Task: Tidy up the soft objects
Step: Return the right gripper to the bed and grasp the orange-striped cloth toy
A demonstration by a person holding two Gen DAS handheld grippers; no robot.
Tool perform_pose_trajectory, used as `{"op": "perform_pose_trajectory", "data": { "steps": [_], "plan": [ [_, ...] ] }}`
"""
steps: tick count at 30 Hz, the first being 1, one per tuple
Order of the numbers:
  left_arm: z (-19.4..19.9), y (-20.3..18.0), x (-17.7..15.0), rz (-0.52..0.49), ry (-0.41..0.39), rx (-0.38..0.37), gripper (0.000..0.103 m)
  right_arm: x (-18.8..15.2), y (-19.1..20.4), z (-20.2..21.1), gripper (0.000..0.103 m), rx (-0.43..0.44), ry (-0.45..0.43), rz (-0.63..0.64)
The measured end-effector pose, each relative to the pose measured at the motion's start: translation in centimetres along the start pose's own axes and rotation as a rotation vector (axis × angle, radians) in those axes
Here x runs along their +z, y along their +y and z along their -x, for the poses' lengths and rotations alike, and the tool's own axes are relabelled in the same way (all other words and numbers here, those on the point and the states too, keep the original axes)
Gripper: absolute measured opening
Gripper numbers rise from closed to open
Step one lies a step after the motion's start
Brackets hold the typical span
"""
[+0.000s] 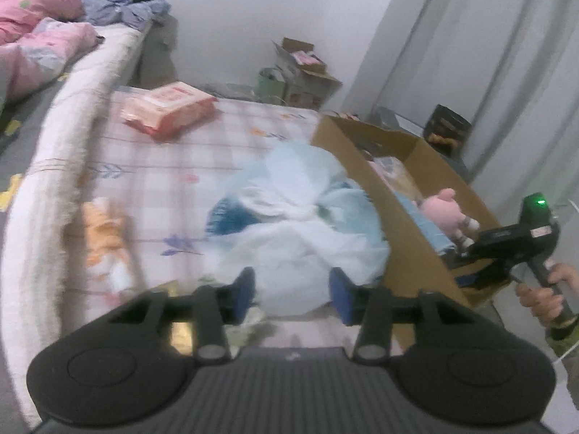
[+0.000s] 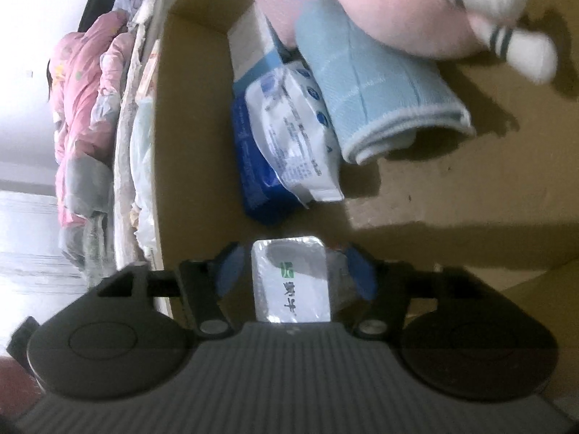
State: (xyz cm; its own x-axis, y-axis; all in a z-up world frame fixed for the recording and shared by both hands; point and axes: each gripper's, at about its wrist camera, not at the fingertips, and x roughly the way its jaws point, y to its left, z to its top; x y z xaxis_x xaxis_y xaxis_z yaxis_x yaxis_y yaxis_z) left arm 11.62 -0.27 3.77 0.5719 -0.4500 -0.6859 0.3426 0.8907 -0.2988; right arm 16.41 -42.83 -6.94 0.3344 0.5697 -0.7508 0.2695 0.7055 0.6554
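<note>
Cardboard box (image 1: pixel 394 195) sits on the checked bedsheet (image 1: pixel 173 166), holding a pink plush toy (image 2: pixel 391 11), rolled blue towel (image 2: pixel 380 90) and wipes packet (image 2: pixel 293 126). Right gripper (image 2: pixel 295 276) is inside the box, jaws spread either side of a white tissue pack (image 2: pixel 291 282) (no firm contact visible). Left gripper (image 1: pixel 295 291) has jaws spread around a blurred white plastic bag (image 1: pixel 300 217) beside the box.

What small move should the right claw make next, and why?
Probably lift the right claw straight back out of the cardboard box: its pads stand clear of the white tissue pack, which looks set down beside the blue towel.
</note>
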Motion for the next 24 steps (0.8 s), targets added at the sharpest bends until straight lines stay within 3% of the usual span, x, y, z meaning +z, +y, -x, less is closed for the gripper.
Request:
{"op": "perform_pose_trajectory", "data": {
  "steps": [8, 12, 18, 24],
  "plan": [
    [1.9, 1.9, -1.1, -0.084, -0.023, 0.110, 0.065, -1.6, 4.2, 5.7, 0.077, -0.079, -0.227, 0.146],
    [1.7, 2.6, -1.8, -0.092, -0.023, 0.148, 0.065, -2.6, 8.3, 7.1, 0.077, -0.029, -0.294, 0.232],
    [1.2, 4.6, -2.4, -0.069, -0.007, 0.172, 0.064, -4.5, 15.5, 3.9, 0.077, 0.111, -0.216, 0.378],
    [-0.2, 7.5, -0.7, -0.021, -0.046, 0.260, 0.058, -3.7, 23.4, -3.5, 0.075, 0.185, -0.051, 0.440]
  ]
}}
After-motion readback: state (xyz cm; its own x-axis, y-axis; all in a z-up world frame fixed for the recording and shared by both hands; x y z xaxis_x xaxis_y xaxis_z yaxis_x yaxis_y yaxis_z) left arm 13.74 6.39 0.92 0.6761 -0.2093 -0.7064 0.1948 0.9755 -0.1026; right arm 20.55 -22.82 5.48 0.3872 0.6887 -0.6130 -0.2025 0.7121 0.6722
